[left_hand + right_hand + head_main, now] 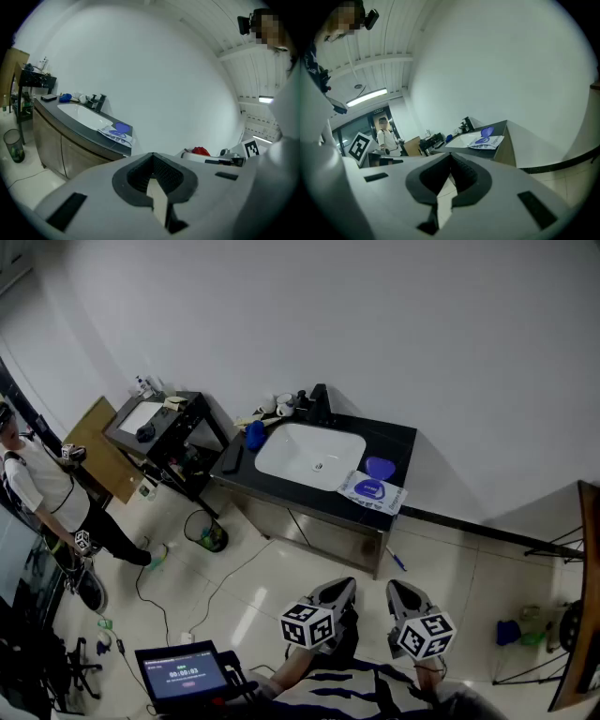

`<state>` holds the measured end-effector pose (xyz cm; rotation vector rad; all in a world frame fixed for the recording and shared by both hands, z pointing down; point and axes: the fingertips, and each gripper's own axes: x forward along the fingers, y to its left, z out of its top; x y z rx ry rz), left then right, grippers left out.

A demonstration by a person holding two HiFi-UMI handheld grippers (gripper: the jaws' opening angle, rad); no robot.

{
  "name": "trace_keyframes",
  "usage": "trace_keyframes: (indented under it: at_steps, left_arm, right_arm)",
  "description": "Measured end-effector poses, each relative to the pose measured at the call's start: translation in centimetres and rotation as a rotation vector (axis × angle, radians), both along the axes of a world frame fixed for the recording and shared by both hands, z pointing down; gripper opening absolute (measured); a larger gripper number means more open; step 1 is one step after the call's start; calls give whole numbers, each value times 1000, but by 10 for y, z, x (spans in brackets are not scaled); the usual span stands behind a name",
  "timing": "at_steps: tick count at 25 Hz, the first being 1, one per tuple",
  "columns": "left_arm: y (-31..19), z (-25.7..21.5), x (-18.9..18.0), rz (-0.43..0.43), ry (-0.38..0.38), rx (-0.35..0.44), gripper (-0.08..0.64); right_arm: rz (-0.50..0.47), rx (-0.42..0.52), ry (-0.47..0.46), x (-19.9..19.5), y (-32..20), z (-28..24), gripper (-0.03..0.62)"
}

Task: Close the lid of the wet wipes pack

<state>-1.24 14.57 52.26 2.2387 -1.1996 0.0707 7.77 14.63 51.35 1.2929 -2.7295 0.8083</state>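
The wet wipes pack (372, 491) lies flat on the dark counter (398, 439), right of the sink. Its blue lid (380, 467) stands open at the far side. The pack (114, 134) and its raised lid (122, 127) also show in the left gripper view, and the pack (486, 141) with its lid (487, 131) in the right gripper view. My left gripper (339, 590) and right gripper (401, 592) hang side by side over the floor, well short of the counter. The left gripper (152, 158) and the right gripper (451, 158) are shut, with nothing held.
A white sink (309, 454) with a black faucet (319, 399) fills the counter's middle; a blue object (254, 435) lies at its left. A bin (206, 532), floor cables, a black cart (159, 427) and a person (37, 493) are at left. A tablet (183, 673) is near me.
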Motion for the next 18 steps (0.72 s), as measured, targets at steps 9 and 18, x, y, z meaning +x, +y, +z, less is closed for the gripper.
trace_keyframes:
  at_steps: [9,18]
  left_arm:
    - [-166,15,-40,47,-52,-22,0]
    - [-298,43,-53,145,-56,-74,1]
  right_arm:
    - [132,5,-25,-2,-139,-5,-8]
    - [236,-30,17,-17,-249,6,-8]
